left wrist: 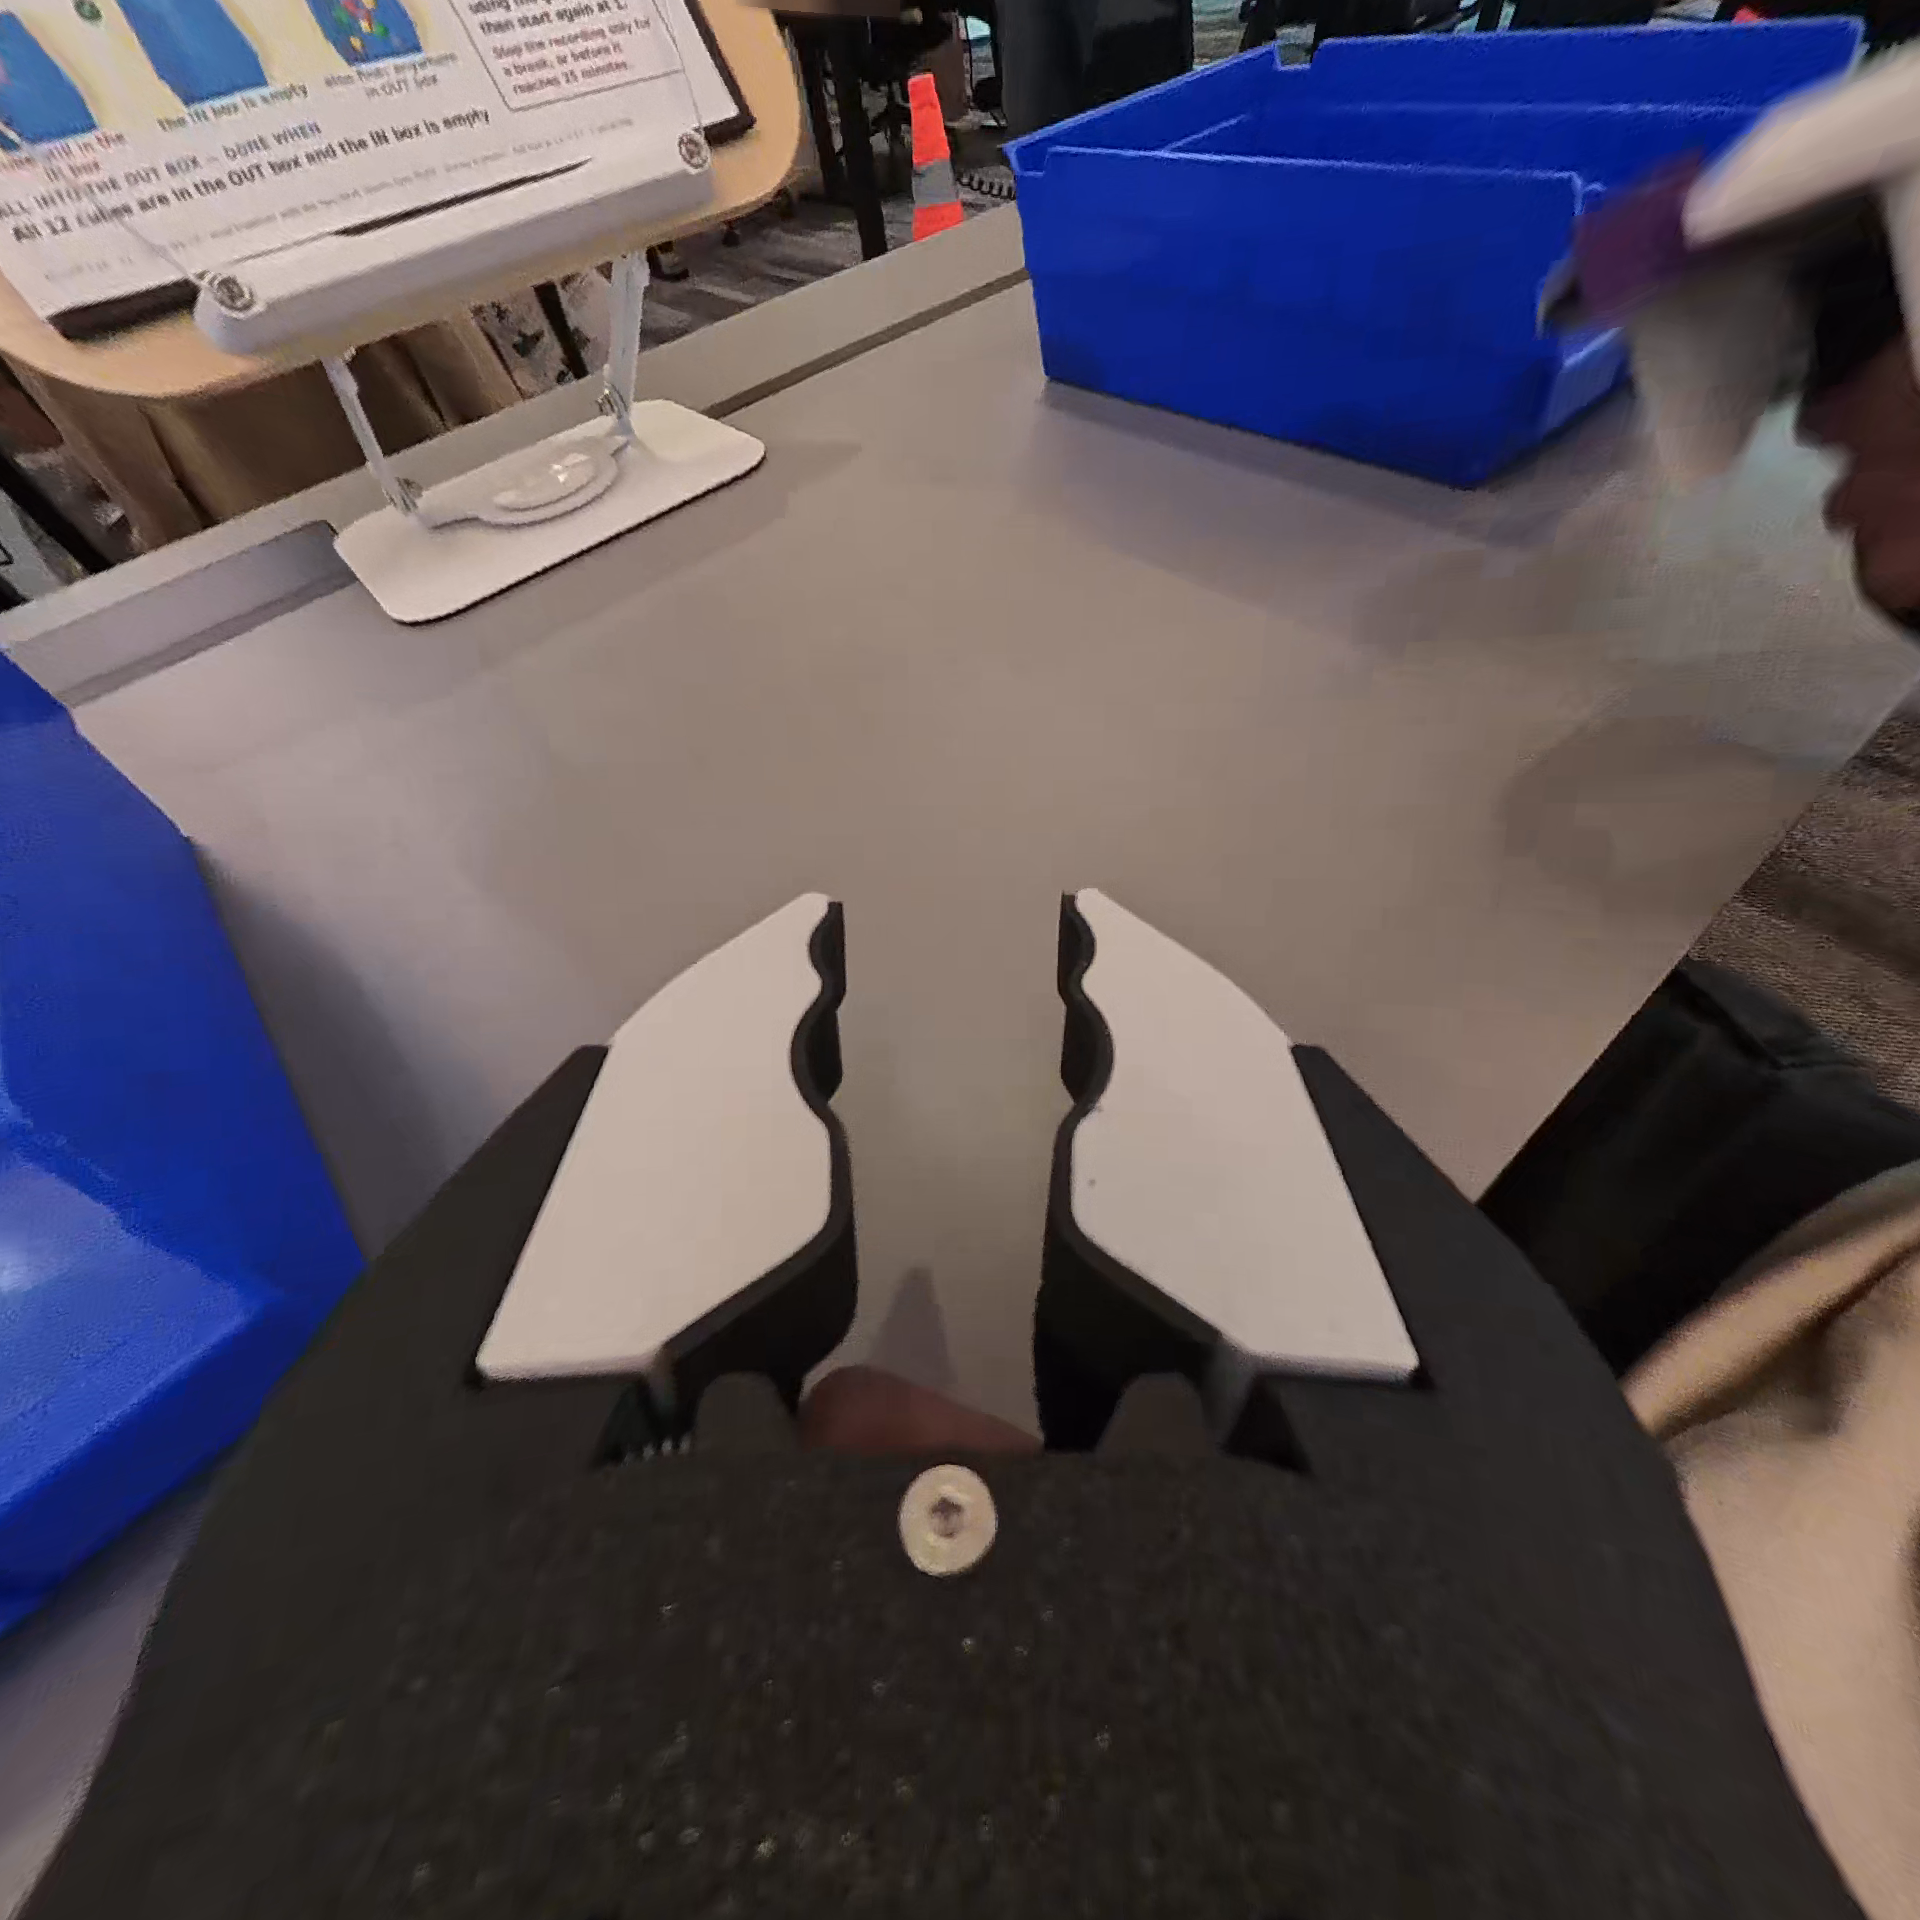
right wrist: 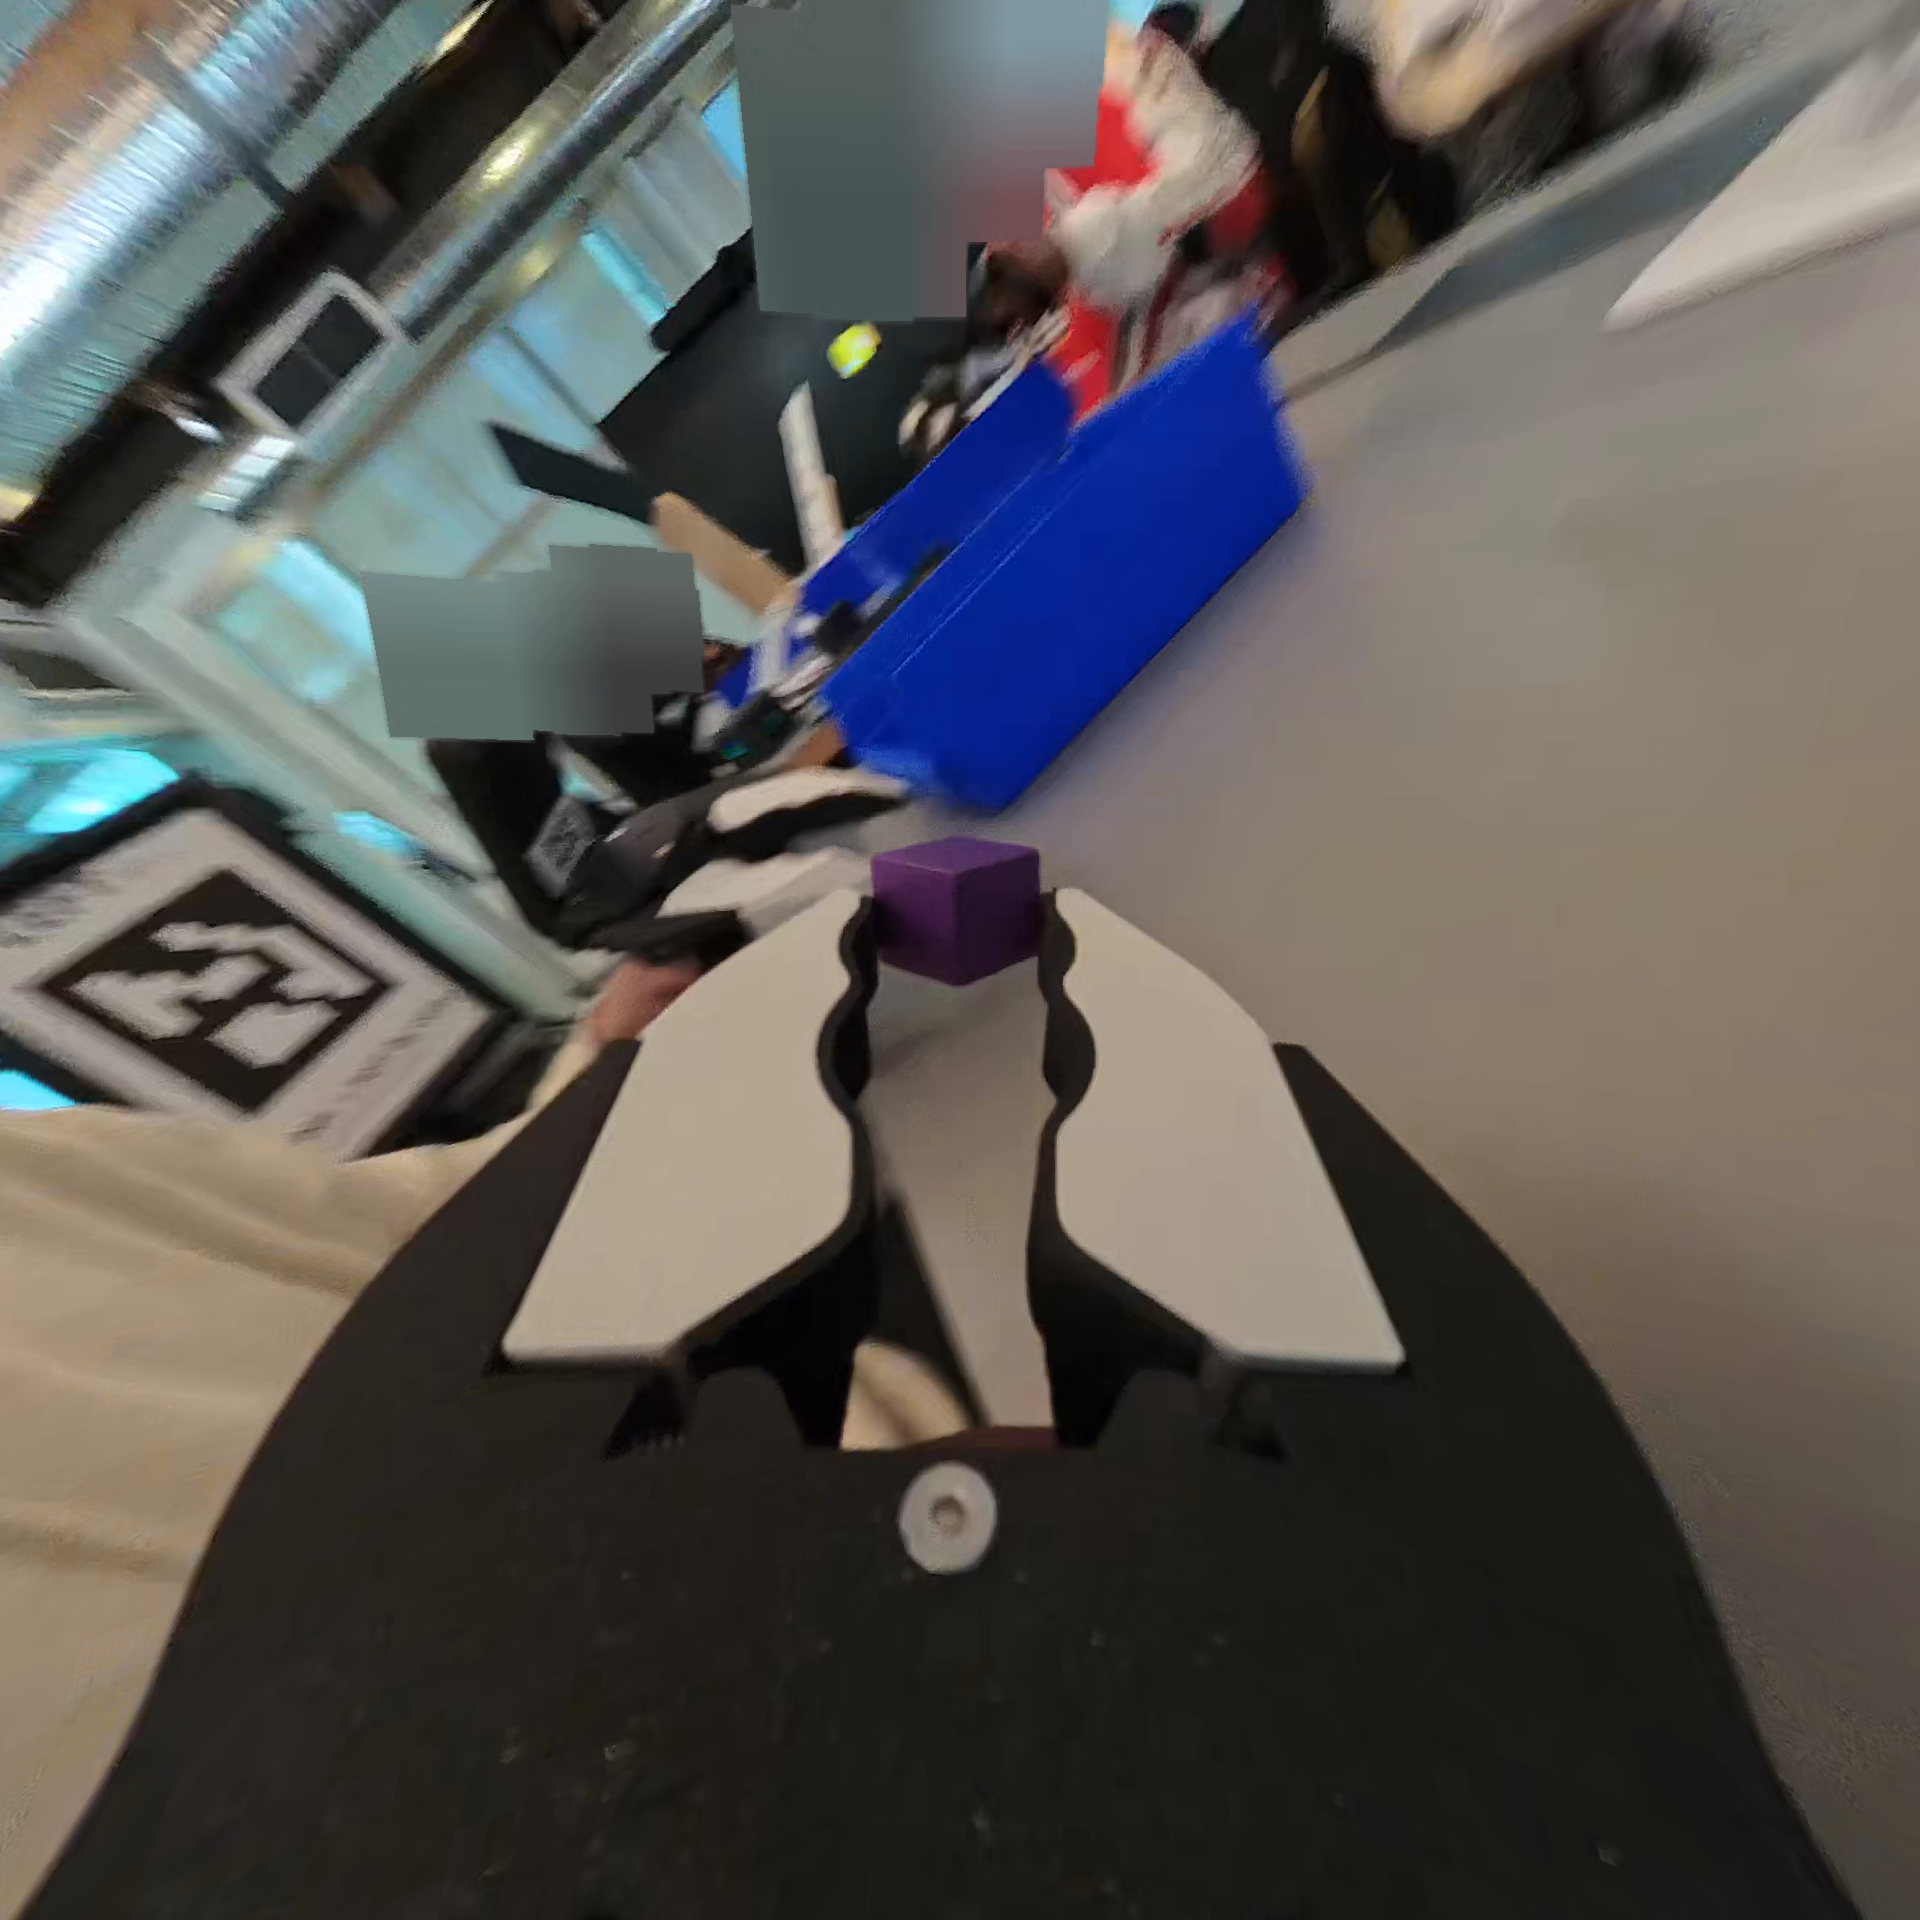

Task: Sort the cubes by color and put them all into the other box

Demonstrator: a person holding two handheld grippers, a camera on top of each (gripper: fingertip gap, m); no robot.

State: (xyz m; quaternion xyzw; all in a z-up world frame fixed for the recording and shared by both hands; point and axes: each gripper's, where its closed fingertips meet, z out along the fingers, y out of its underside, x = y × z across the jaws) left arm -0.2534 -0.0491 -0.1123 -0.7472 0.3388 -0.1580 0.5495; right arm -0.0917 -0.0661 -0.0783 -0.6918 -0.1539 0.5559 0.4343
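We held two grippers. Our right gripper (right wrist: 956, 914) pinched one purple cube (right wrist: 954, 909) at its fingertips, above the grey table (left wrist: 935, 675). Our left gripper (left wrist: 951, 914) gaped, empty. We counted two blue boxes: one far (left wrist: 1299, 312), one near-left (left wrist: 125, 1143).

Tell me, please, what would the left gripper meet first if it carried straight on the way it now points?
Nothing close: the left gripper is open and empty, aimed along the bare grey table. Straight ahead looks free up to the table's far edge; the blue box sits right of that line, though depth is uncertain.
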